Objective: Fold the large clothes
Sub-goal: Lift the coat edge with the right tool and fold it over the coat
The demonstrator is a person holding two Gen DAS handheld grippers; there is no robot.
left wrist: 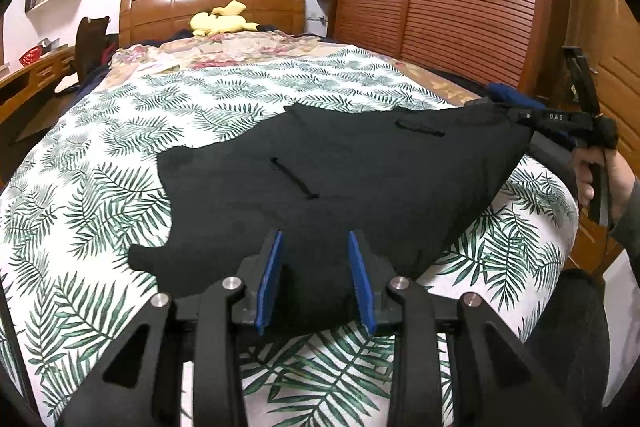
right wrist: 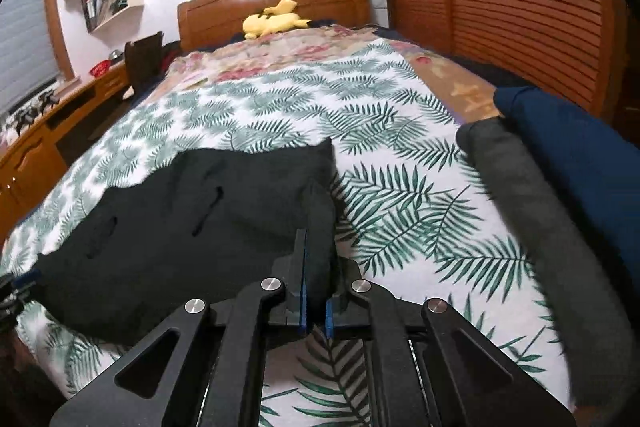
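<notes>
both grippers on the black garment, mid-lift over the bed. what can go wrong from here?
1. The left gripper stands partly open around the black garment's near edge; whether it pinches is unclear, so that corner may slip.
2. The right gripper is shut on a thin bunched corner, which could pull free under tension.
3. The grey folded cloth and blue cloth lie close by; the swinging garment might drag them.

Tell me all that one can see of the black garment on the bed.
The black garment is dark, matte, soft cloth with two stitched slits like pocket openings. It lies partly spread on the leaf-print cover, its far edge uneven. The near edges are lifted: the right gripper is shut on one corner, and the cloth sits between the left gripper's blue pads, which stand apart; whether they press it is unclear. Nothing lies on it.
</notes>
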